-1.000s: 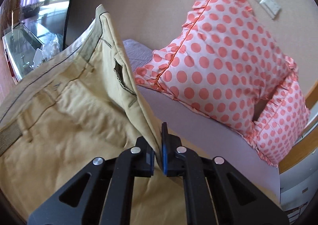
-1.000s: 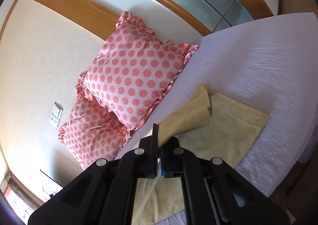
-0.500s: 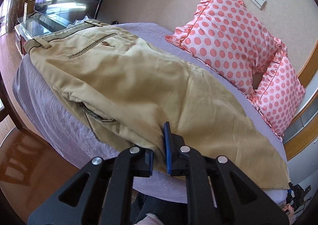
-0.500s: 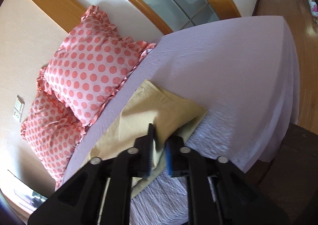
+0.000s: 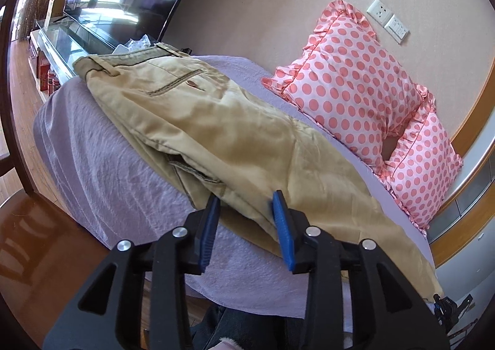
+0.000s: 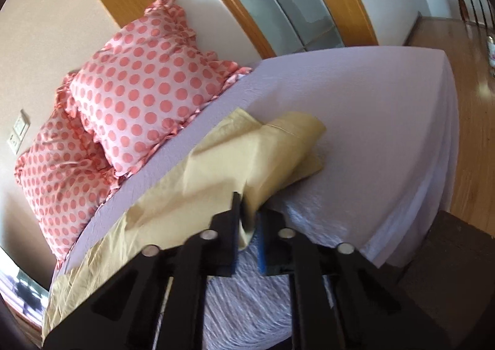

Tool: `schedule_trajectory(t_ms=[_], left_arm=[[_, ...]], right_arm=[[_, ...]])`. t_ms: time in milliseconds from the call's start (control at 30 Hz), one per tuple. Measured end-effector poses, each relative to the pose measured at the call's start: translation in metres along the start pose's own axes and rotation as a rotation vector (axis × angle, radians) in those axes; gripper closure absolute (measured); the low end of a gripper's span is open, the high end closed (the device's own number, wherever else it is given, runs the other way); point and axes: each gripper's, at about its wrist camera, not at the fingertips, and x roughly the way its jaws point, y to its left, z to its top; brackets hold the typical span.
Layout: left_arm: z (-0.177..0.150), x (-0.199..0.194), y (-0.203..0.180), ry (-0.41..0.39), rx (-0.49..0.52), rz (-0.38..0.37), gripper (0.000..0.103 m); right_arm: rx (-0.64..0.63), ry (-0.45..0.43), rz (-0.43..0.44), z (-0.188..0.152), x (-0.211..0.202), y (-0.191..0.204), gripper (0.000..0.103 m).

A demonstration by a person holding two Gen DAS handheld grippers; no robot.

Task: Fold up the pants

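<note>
Pants (image 5: 235,139) lie lengthwise across the lilac bed (image 5: 102,170), already doubled leg over leg: the back pocket faces up and a second layer shows under the near edge, so the first, lengthwise fold looks done. Waistband sits far ahead and to the left of the left gripper (image 5: 246,223), whose blue pads stand apart with the doubled edge of the fabric between them but not pinched; I judge it has let go. Ahead and to its right two pink dotted pillows (image 5: 349,78) lean against the wall.

In the right wrist view the leg ends (image 6: 290,139) lie just ahead of the right gripper (image 6: 249,220), rumpled and partly turned over themselves, not squared. Its pads are close together with a strip of tan cloth between them, so it seems to grip the hem end, though blur makes the contact hard to confirm.

Left to do, as I judge it: flatten the cuffs, then carry the leg ends over toward the waistband for the crosswise folds, so roughly a third is done
</note>
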Motion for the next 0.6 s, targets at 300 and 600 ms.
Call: schedule_trajectory(t_ms=[300, 600], left_arm=[[-0.003, -0.004, 0.013, 0.019, -0.016, -0.010, 0.050], [-0.012, 0.008, 0.002, 0.102, 0.021, -0.104, 0.040]], right_arm=[[-0.306, 0.013, 0.462, -0.014, -0.003, 0.175, 0.098], [-0.914, 0.494, 0.769, -0.199, 0.000, 0.321, 0.071]])
